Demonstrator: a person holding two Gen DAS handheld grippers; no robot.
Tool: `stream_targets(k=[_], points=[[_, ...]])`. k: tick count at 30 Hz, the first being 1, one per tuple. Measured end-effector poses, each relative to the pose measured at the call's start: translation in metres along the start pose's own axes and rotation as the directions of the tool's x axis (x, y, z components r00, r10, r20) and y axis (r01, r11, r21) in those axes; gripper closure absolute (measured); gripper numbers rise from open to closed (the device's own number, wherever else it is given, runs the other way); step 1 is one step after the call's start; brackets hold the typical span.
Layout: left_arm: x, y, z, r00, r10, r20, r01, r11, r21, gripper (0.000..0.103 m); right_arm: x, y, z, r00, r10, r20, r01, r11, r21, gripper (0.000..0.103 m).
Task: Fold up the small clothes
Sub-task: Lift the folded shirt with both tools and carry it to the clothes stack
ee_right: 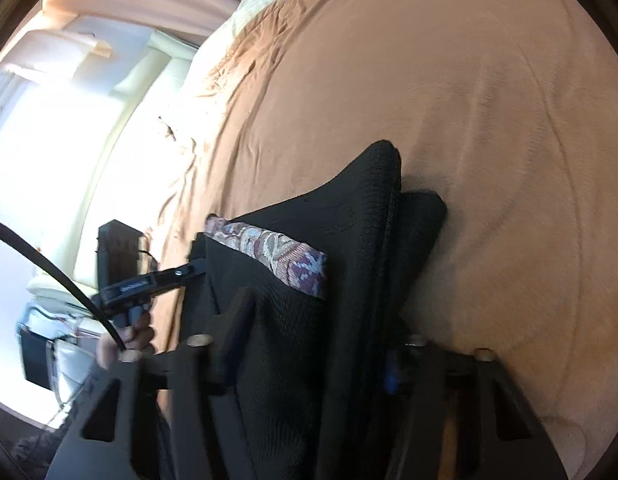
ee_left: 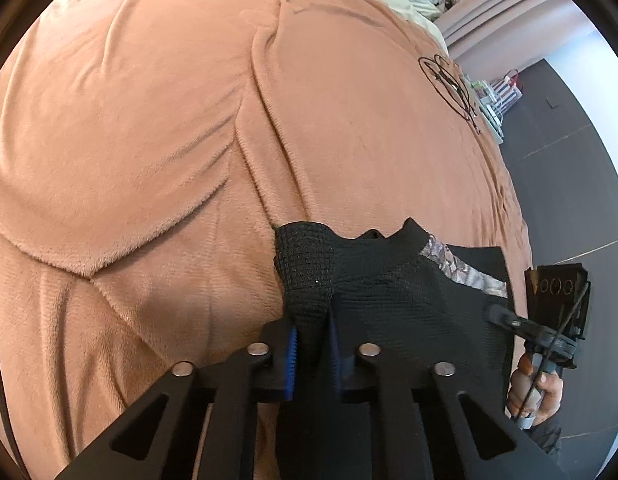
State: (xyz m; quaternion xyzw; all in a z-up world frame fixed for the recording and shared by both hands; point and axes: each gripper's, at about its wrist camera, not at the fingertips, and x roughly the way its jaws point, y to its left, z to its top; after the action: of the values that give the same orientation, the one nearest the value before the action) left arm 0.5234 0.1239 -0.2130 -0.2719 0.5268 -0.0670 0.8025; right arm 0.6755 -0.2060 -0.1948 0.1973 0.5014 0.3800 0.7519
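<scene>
Nearest to the lens was the left gripper [ee_left: 312, 354], and its jaws were narrow, pressed from both sides on a bunched corner of the black garment [ee_left: 393, 300]. The blue pads [ee_left: 291, 360] bit into the knit, so the cloth rose in a small peak just ahead of the jaws. This grip looked chosen to lift one corner without taking the layer under it.

The largest thing was the brown blanket [ee_left: 149, 128], which spread far ahead of the jaws and to both sides. It served as the soft surface for the folding, and its wrinkles ran away from the fingers.

The black garment lay on the blanket, directly in front of the jaws and to their right side. A patterned band [ee_left: 461, 266] showed at its inner edge, probably a lining.

In the right wrist view the right gripper [ee_right: 305, 360] had the garment between its fingers, which stood rather wide apart. The blur and the cloth hid the contact, so I cannot tell if it held. The two grippers took opposite edges, likely to carry one half over the other.
</scene>
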Motion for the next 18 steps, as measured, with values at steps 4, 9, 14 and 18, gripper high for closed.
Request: stream_targets(k=[4, 9, 14, 18], points=[[-0.019, -0.013, -0.002, 0.999, 0.0, 0.038, -0.001, 1.0, 0.029, 0.094, -0.019, 0.021, -0.005, 0.997, -0.067, 0.029, 0.069, 0.996, -0.06, 0.091], [-0.058, -0.036, -0.008, 0.996, -0.022, 0.088, 0.015, 0.997, 0.078, 0.095, -0.051, 0.057, -0.014, 0.991, -0.097, 0.091, 0.108, 0.986, -0.126, 0.092], [-0.103, -0.063, -0.018, 0.987, -0.056, 0.147, 0.038, 0.992, 0.124, 0.095, -0.095, 0.095, -0.034, 0.98, -0.107, 0.165, 0.137, 0.975, -0.178, 0.093], [-0.143, -0.091, -0.031, 0.976, -0.094, 0.196, 0.062, 0.985, 0.161, 0.095, -0.136, 0.127, -0.06, 0.966, -0.11, 0.233, 0.159, 0.966, -0.205, 0.093]])
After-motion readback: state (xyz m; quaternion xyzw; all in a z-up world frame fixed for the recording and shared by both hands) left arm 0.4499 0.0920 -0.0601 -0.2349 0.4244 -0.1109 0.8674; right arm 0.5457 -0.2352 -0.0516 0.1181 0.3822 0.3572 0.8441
